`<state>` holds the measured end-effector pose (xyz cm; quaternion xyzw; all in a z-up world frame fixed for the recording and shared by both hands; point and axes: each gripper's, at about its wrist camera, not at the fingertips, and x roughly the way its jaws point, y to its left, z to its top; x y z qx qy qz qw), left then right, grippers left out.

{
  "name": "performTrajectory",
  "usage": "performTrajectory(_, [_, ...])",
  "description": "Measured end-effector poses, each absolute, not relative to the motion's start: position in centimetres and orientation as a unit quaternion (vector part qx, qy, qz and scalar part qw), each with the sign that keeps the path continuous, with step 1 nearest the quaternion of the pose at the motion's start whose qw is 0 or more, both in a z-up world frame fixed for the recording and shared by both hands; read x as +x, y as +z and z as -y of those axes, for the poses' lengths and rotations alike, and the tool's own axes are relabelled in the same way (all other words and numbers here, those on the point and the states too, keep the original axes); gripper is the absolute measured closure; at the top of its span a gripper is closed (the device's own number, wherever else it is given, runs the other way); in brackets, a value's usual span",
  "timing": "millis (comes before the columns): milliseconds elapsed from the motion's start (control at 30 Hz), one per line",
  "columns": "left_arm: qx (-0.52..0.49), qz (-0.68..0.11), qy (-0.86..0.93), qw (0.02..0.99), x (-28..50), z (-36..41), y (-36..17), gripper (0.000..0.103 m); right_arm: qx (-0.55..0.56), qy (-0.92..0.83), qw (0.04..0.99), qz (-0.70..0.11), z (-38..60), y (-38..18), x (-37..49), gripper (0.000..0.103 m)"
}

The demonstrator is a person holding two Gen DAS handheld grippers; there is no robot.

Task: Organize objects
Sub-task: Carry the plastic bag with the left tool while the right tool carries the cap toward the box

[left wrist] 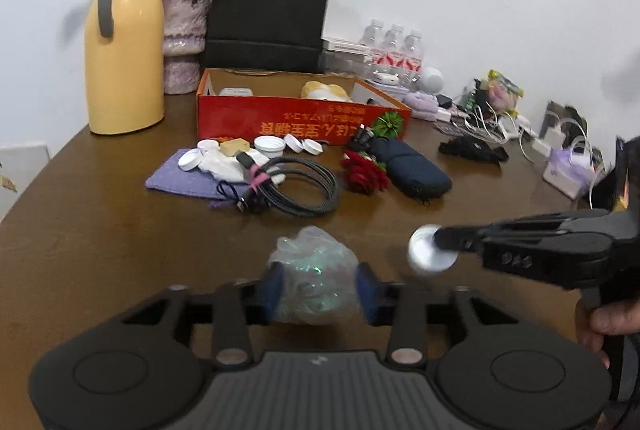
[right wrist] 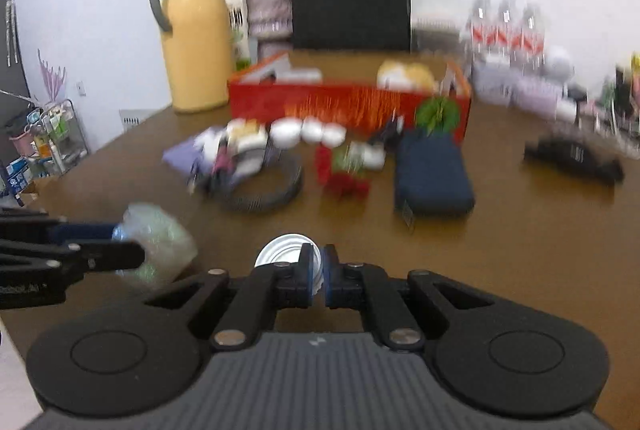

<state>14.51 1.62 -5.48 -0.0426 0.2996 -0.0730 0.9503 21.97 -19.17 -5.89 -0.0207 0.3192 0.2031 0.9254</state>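
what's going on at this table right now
A person is tidying a cluttered wooden table with a handheld gripper in each hand. The left gripper holds a clear jar wrapped in shiny plastic between its blue pads. The right gripper is shut on the edge of a round white lid. Farther back, more white lids, a coiled cable and a dark pouch lie in front of an open red box.

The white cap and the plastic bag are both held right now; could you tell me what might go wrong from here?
1. The right gripper pinches the white cap only at its rim, so it might twist out.
2. The crinkly plastic bag sits loosely in the left gripper and may slip.
3. Both grippers are close and could bump.
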Motion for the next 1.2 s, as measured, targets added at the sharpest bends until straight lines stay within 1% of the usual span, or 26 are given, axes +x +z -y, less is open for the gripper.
performTrajectory(33, [-0.03, -0.297, -0.078, 0.951, 13.8, -1.1, -5.4, 0.049, -0.016, 0.205, 0.923, -0.326, 19.2, -6.3, 21.6, 0.097])
performTrajectory(100, [-0.007, -0.292, -0.08, 0.953, 13.0, -0.5, -5.2, 0.039, -0.017, 0.199, 0.922, -0.331, 19.1, -6.9, 20.6, 0.088])
performTrajectory(133, [0.003, -0.288, -0.074, 0.955, 12.7, -0.3, -5.1, 0.036, -0.026, 0.191, 0.925, -0.327, 19.0, -6.9, 19.9, 0.069])
performTrajectory(167, [0.008, -0.282, -0.069, 0.957, 12.5, -0.3, -5.1, 0.029, -0.039, 0.184, 0.929, -0.319, 19.0, -6.8, 19.2, 0.042])
performTrajectory(200, [0.009, -0.278, -0.066, 0.958, 12.6, -0.3, -5.1, 0.024, -0.049, 0.18, 0.934, -0.306, 19.1, -6.5, 18.5, 0.034])
performTrajectory(233, [0.009, -0.276, -0.061, 0.959, 12.8, -0.4, -5.2, 0.024, -0.052, 0.182, 0.936, -0.297, 19.3, -6.3, 18.0, 0.03])
performTrajectory(333, [0.007, -0.284, -0.052, 0.957, 14.5, -0.3, -5.9, 0.024, -0.052, 0.206, 0.931, -0.297, 18.8, -5.9, 17.6, 0.031])
performTrajectory(400, [0.012, -0.291, -0.045, 0.955, 15.4, -0.2, -6.4, 0.026, -0.09, 0.199, 0.927, -0.304, 17.5, -6.6, 17.7, 0.032])
performTrajectory(467, [0.014, -0.298, -0.041, 0.954, 15.9, -0.1, -6.7, 0.028, -0.128, 0.19, 0.924, -0.306, 16.4, -7.4, 17.7, 0.038])
performTrajectory(500, [0.011, -0.298, -0.041, 0.954, 16.1, -0.2, -6.9, 0.036, -0.134, 0.193, 0.923, -0.306, 16.0, -7.7, 17.7, 0.04])
performTrajectory(533, [0.009, -0.299, -0.041, 0.953, 16.2, -0.3, -7.0, 0.045, -0.132, 0.196, 0.921, -0.309, 15.9, -7.9, 17.9, 0.05])
performTrajectory(567, [0.009, -0.304, -0.041, 0.952, 16.4, -0.3, -7.1, 0.065, -0.122, 0.201, 0.921, -0.31, 16.0, -8.1, 18.0, 0.062])
performTrajectory(767, [-0.001, -0.302, -0.044, 0.952, 16.3, -0.9, -6.6, 0.067, -0.102, 0.2, 0.925, -0.308, 16.6, -8.0, 18.2, 0.062])
performTrajectory(900, [-0.014, -0.295, -0.049, 0.954, 17.3, -1.5, -5.6, 0.067, -0.068, 0.198, 0.931, -0.3, 18.2, -7.2, 19.1, 0.062])
performTrajectory(1033, [-0.04, -0.276, -0.082, 0.957, 22.0, -3.1, -2.5, 0.068, -0.046, 0.214, 0.937, -0.271, 19.8, -4.4, 22.6, 0.062])
performTrajectory(1133, [-0.034, -0.253, -0.094, 0.962, 27.8, -3.9, 0.6, 0.068, -0.054, 0.22, 0.946, -0.234, 20.7, -1.4, 27.5, 0.062])
performTrajectory(1200, [-0.037, -0.254, -0.102, 0.961, 32.4, -4.4, 2.2, 0.067, -0.047, 0.215, 0.949, -0.226, 21.2, 0.5, 32.5, 0.062])
